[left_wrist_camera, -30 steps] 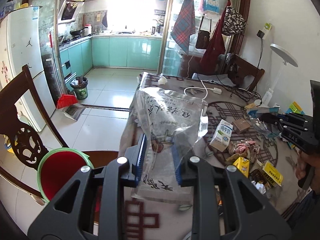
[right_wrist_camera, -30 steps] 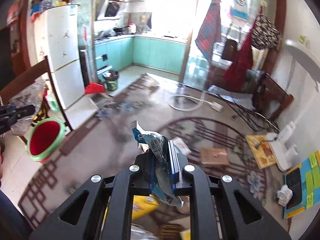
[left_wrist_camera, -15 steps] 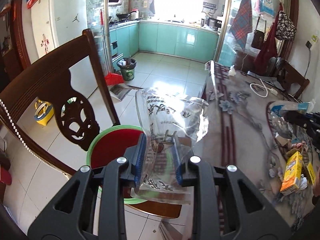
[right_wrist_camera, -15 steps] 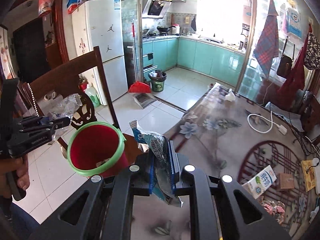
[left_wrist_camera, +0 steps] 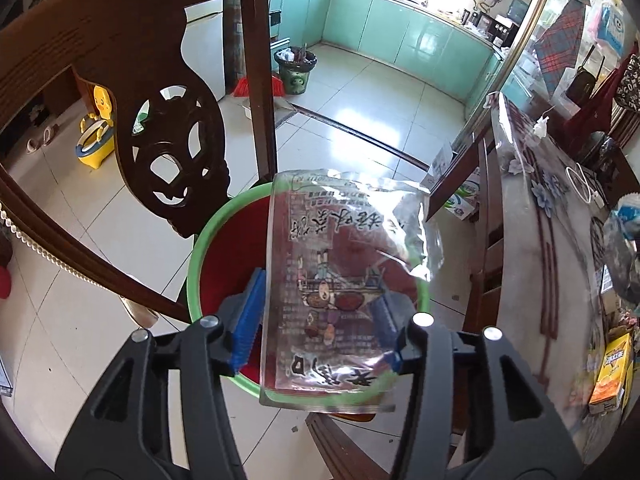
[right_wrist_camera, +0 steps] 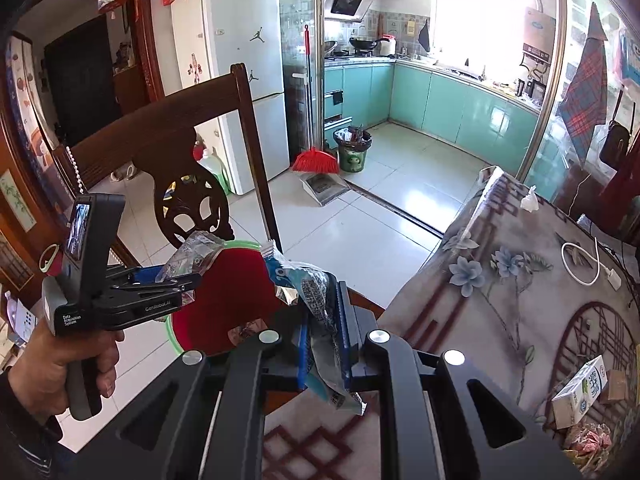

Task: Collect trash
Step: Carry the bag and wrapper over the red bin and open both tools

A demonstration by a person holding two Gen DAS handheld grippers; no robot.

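A red waste bin with a green rim (left_wrist_camera: 204, 240) stands on the chair seat below both grippers. My left gripper (left_wrist_camera: 316, 320) hangs over it, and its jaws are opening. A clear printed plastic bag (left_wrist_camera: 344, 248) sits loose between the blue pads (left_wrist_camera: 250, 320), which no longer press on it. In the right wrist view the left gripper (right_wrist_camera: 176, 284) is over the bin (right_wrist_camera: 240, 280), bag (right_wrist_camera: 192, 252) at its tips. My right gripper (right_wrist_camera: 324, 328) is shut on a crumpled blue and silver snack wrapper (right_wrist_camera: 316, 292), just right of the bin.
A dark carved chair back (left_wrist_camera: 168, 120) rises behind the bin. The table with its flowered cloth (right_wrist_camera: 500, 280) lies to the right, bearing a milk carton (right_wrist_camera: 580, 388) and a yellow box (left_wrist_camera: 608, 368). A hand (right_wrist_camera: 60, 364) holds the left gripper. A broom (right_wrist_camera: 316, 160) stands on the kitchen floor.
Both grippers swung left from the table to the red bin and sank. The left jaws have parted, freeing the clear bag. The right gripper still holds its wrapper.
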